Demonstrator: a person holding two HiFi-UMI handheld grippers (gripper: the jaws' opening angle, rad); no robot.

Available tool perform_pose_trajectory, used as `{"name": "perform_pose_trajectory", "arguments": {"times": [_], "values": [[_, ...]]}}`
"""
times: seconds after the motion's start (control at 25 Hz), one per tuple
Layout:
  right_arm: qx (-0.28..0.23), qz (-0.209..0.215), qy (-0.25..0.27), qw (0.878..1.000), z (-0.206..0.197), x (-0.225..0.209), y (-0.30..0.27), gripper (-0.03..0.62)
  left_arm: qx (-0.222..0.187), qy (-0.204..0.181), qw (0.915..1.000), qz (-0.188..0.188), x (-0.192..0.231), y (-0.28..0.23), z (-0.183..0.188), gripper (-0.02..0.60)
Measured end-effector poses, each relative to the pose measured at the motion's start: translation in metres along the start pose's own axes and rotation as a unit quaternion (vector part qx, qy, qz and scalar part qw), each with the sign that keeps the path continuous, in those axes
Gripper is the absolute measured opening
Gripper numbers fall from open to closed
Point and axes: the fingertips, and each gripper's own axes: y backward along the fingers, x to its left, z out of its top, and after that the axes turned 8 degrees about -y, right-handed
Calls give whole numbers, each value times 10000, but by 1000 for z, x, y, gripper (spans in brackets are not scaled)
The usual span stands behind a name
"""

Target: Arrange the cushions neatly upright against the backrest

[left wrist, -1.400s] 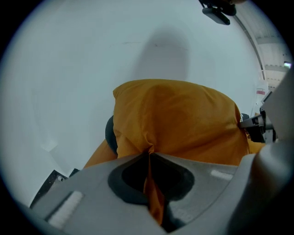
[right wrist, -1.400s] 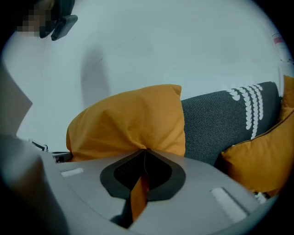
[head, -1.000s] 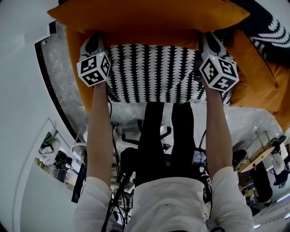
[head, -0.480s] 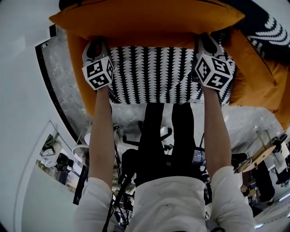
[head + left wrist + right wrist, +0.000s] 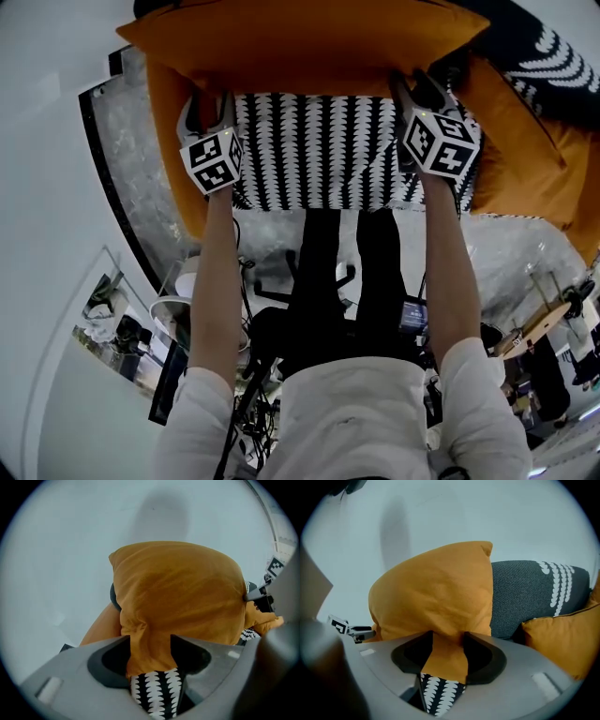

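The task looks partway, by my reading. The orange cushion (image 5: 300, 42) is in hand, held by its near edge at both ends and standing roughly upright before a pale wall (image 5: 70, 550), not yet let go. A patterned cushion (image 5: 319, 150) lies flat just below it, toward the person, and looks yet to be stood up. To the right a second orange cushion (image 5: 520, 159) leans at a tilt, touching a grey cushion (image 5: 529, 597) behind it; both probably need straightening. I cannot make out the backrest itself.

The left gripper (image 5: 150, 653) has its jaws closed tight on a gathered fold of the orange cushion's edge, the fabric bunched between them. The right gripper (image 5: 447, 653) pinches the same cushion's edge at the other end in the same way, jaws pressed onto the orange cloth. In both gripper views the black-and-white fabric shows low in the gap, right under the orange fold; whether it is caught in the grip too I cannot tell
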Motion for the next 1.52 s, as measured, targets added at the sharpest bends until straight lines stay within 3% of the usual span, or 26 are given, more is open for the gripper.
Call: {"name": "perform_pose_trajectory", "arguments": {"times": [0.2, 0.76, 1.16, 1.52], "values": [[188, -115, 98, 9997, -8, -3, 4, 301, -97, 11, 9999, -128, -15, 16, 13, 255], [368, -16, 570, 9977, -17, 32, 79, 239, -349, 182, 9991, -151, -36, 88, 57, 255], [187, 161, 1079, 9939, 24, 84, 163, 163, -451, 639, 9960, -433, -54, 172, 99, 253], [-180, 385, 1538, 9872, 67, 133, 227, 98, -993, 694, 9907, -621, -45, 252, 157, 153]]}}
